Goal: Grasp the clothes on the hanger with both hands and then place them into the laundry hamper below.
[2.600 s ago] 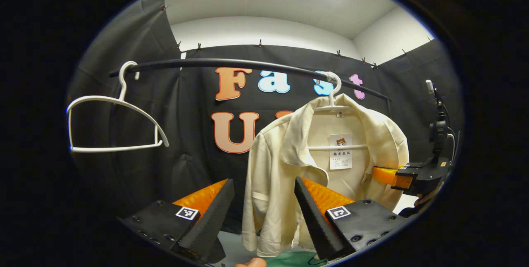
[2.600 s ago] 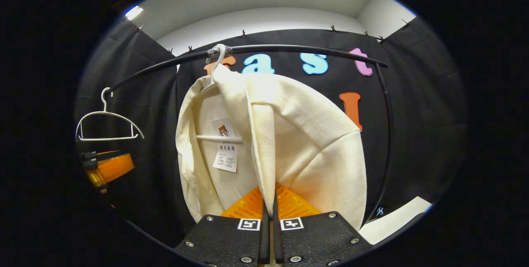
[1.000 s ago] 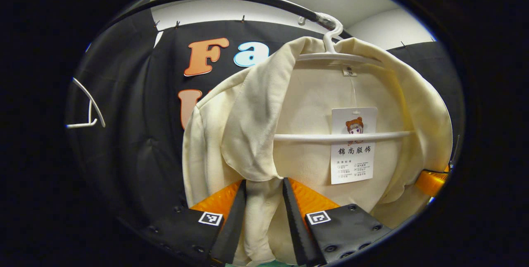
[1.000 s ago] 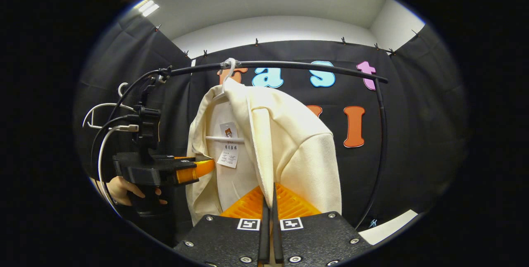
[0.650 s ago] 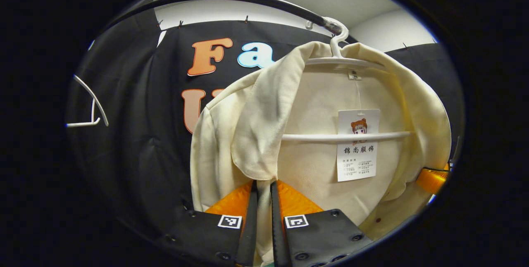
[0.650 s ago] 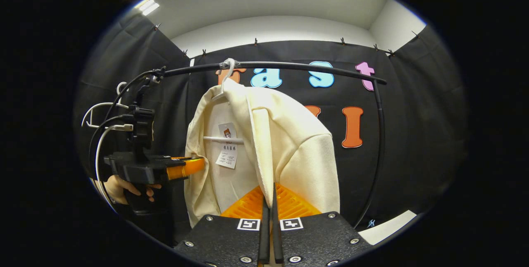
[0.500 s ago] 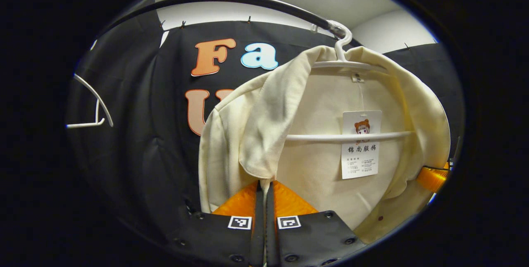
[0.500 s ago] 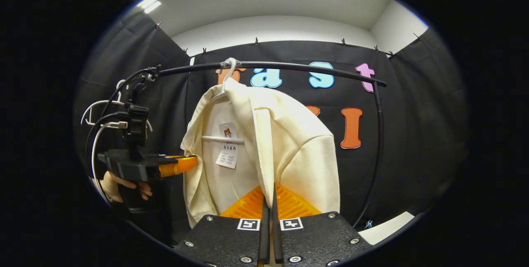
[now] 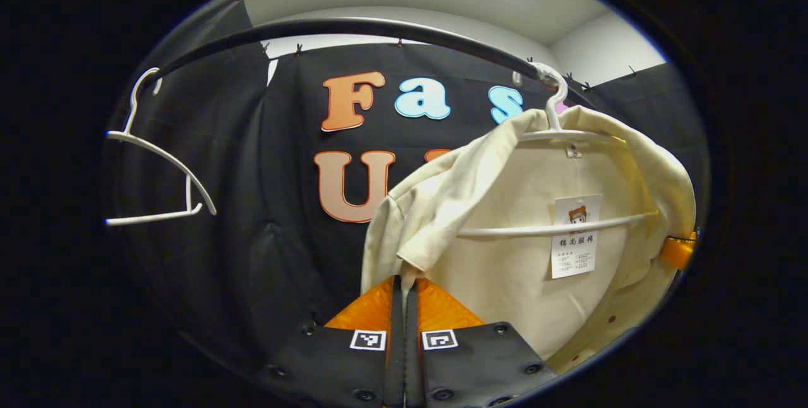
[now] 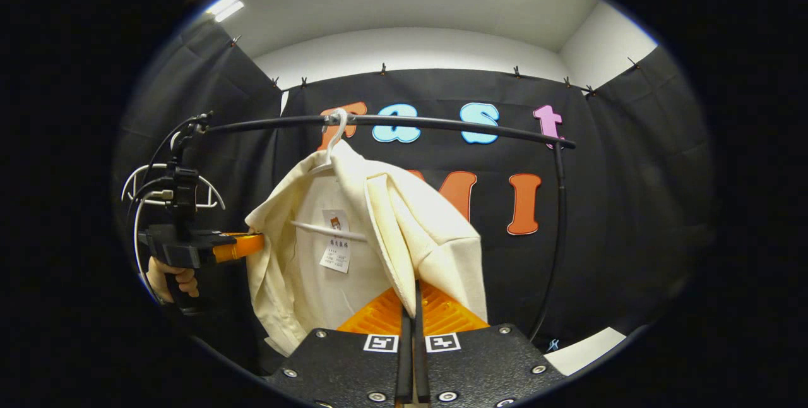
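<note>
Since a second ago our left gripper has closed its jaws on the front edge of the cream shirt and drawn that side outward, so the cloth now fans away from the white hanger. Our right gripper has its jaws clamped on the other front edge, and in the right gripper view the left gripper shows farther off, with the hand that holds it.

The shirt is spread between our two grips but hangs on the hanger, hooked over the black rail. An empty hanger hangs further along the rail.

We judge the grasp done and the pull-off under way. Next we need to work both shoulders off the hanger's arms, then lower the shirt to the hamper below. Pulling unevenly could tilt or drag the hanger along the rail.
</note>
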`<state>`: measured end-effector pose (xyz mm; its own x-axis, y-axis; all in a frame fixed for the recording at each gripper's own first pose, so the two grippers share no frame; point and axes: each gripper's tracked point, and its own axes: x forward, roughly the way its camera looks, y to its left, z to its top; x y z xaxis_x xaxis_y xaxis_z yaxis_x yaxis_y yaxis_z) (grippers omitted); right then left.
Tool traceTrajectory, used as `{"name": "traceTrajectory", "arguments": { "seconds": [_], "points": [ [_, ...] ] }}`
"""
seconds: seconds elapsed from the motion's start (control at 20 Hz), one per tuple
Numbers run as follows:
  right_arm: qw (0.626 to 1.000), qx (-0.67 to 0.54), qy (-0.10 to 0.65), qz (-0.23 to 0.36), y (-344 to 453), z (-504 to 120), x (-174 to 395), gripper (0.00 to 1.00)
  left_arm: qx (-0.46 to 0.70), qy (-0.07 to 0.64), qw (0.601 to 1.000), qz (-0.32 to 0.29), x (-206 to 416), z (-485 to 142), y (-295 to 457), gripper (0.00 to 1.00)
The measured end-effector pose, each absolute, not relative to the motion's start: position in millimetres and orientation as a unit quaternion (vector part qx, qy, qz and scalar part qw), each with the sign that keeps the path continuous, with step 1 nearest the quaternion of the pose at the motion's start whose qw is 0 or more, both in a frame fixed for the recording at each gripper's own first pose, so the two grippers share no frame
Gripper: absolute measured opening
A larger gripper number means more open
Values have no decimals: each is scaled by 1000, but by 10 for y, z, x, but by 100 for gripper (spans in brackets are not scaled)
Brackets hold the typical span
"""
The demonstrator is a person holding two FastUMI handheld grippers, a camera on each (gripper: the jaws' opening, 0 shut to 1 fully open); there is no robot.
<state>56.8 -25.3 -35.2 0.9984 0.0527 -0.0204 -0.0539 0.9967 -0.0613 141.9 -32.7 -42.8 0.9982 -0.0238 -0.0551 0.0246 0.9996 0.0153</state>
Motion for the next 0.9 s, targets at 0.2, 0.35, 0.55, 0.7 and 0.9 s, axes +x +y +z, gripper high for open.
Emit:
{"name": "traceTrajectory", "arguments": {
  "seconds": [0.2, 0.35, 0.55, 0.7, 0.9],
  "points": [
    [1000, -10, -7, 20, -386, -65, 467, 0, 16, -11, 1000, 22, 1401, -125, -44, 7],
    [1000, -3, -10, 10, -500, 67, 486, 0, 14, -34, 998, 45, 1420, 77, 65, 7],
    [1000, 11, -6, 10, -528, 199, 518, 0, 26, -54, 996, 63, 1383, 286, 149, 7],
    [1000, 21, -13, 8, -663, 343, 523, 0, 24, -52, 996, 66, 1451, 340, 205, 7],
    [999, 39, -16, 13, -764, 481, 542, 0, 24, -56, 996, 65, 1480, 402, 247, 7]
  ]
}}
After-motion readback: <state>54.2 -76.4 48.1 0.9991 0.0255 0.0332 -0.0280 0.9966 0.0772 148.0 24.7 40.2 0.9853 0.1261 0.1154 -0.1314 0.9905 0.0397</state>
